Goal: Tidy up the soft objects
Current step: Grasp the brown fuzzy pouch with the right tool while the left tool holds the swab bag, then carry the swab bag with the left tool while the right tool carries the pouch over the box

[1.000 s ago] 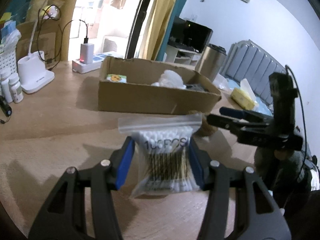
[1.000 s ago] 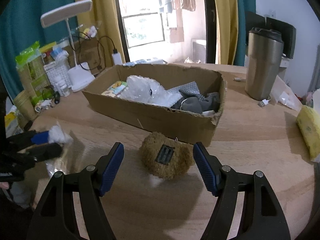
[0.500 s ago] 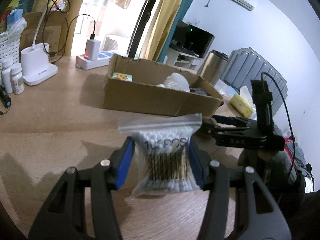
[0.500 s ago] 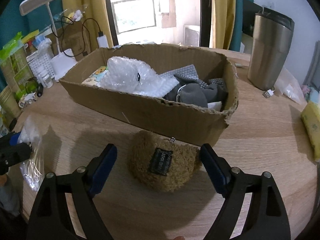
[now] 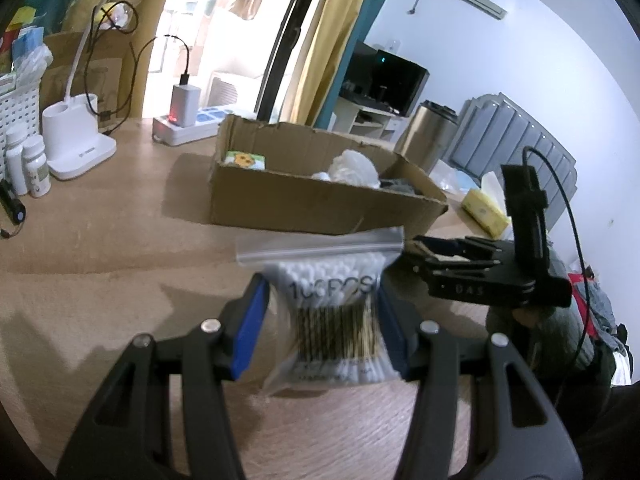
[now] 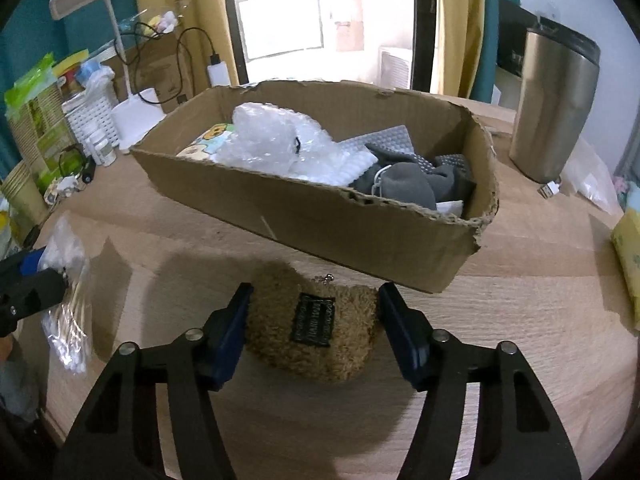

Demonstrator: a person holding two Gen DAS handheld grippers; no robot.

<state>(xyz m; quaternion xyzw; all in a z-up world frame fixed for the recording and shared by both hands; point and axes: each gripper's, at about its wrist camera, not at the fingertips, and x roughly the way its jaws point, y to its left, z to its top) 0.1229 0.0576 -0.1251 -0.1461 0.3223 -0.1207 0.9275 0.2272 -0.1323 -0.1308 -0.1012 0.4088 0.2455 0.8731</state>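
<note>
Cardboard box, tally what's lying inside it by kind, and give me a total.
Seen inside the box:
Cartoon-print packet: 1
Bubble wrap bundle: 1
Grey dotted mat: 1
Grey fabric item: 1
Total: 4 visible; anything beneath them is hidden.

Yellow pack (image 6: 629, 268) cut by frame edge; pouch label (image 6: 314, 319) text unreadable
</note>
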